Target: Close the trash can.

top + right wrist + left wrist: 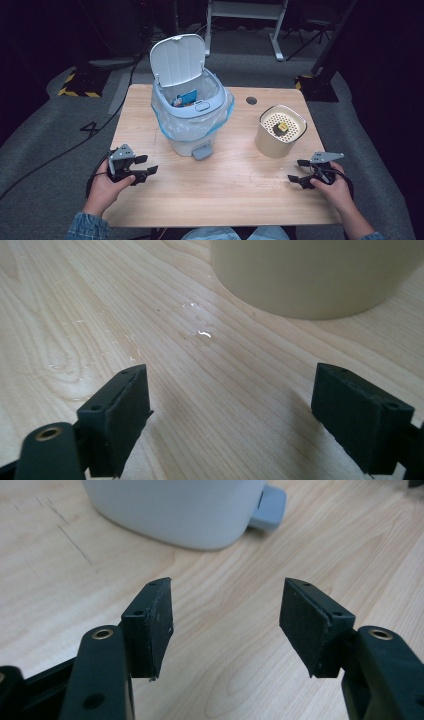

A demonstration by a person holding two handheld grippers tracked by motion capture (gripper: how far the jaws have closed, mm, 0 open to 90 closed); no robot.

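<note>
A white pedal bin (192,107) with its lid up and a clear liner stands mid-table; a blue packet (186,97) lies inside. Its base (180,510) and grey pedal (269,507) show in the left gripper view. A beige cylinder (280,131) with a perforated top stands to the right, a small dark and yellow object (281,128) on it; its wall (320,275) shows in the right gripper view. My left gripper (149,165) rests open at the table's left front, its pads (159,625) apart. My right gripper (298,170) rests open at the right front, nothing between its pads (127,412).
The wooden table (225,190) has a round cable hole (251,100) at the back. A few wet spots (200,332) lie on the wood before the cylinder. Beyond the table are grey floor, cables and a desk frame (245,20).
</note>
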